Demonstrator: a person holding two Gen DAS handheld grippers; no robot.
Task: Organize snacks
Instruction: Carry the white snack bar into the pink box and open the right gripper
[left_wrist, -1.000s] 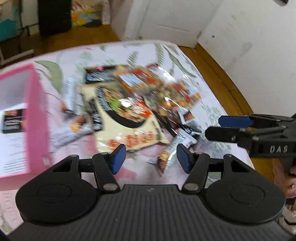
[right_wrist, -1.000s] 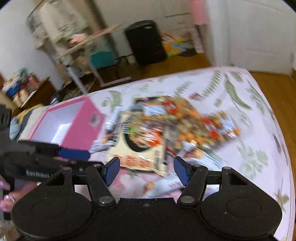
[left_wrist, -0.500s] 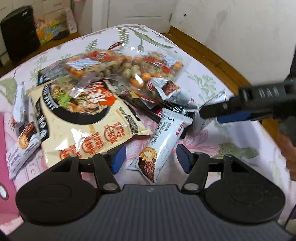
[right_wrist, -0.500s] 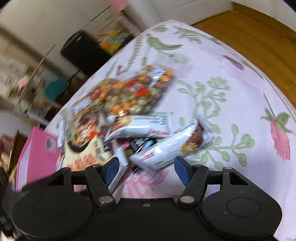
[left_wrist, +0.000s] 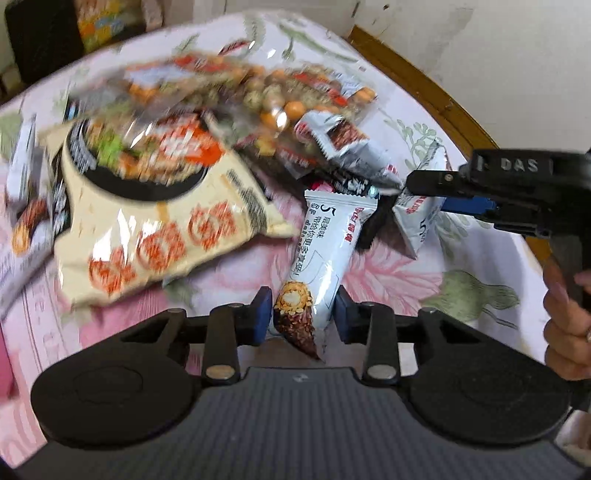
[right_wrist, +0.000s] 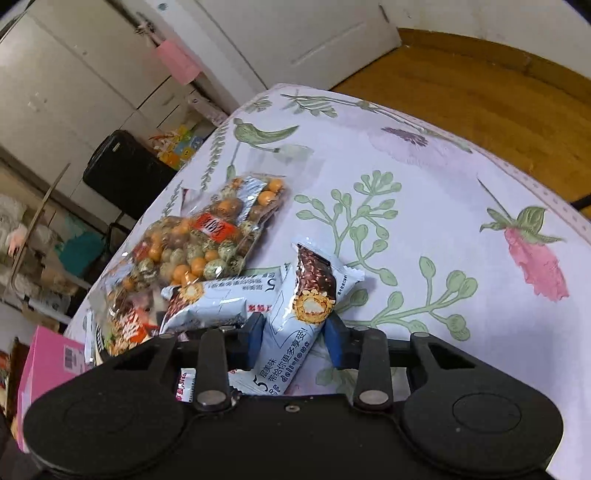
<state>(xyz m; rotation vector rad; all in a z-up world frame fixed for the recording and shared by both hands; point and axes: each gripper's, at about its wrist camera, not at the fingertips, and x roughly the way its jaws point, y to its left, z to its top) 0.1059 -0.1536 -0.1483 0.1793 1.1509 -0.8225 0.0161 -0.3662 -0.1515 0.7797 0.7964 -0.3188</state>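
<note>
Left tongs (left_wrist: 303, 314), closing: pads on white snack bar (left_wrist: 320, 254), counter's (right_wrist: 424, 229) 6 o'clock. Right tongs (right_wrist: 293, 338), closing: pads on second bar (right_wrist: 295, 332), 3 o'clock of nut bag (right_wrist: 207, 236). Likely lifted for sorting into pink box (right_wrist: 48, 365).

This is a lived-in room of a home. A table under a floral cloth (right_wrist: 424, 206) stands on a wooden floor (right_wrist: 491, 88) close to white panelled doors (right_wrist: 303, 33), one with a pink tag (right_wrist: 177, 62) hanging from its handle. Past the table's far-left edge, a black suitcase (right_wrist: 125, 173), colourful boxes (right_wrist: 177, 147) and cluttered shelves (right_wrist: 33, 258) line the wall, and a pink carton (right_wrist: 48, 354) sits at its near-left edge.
</note>
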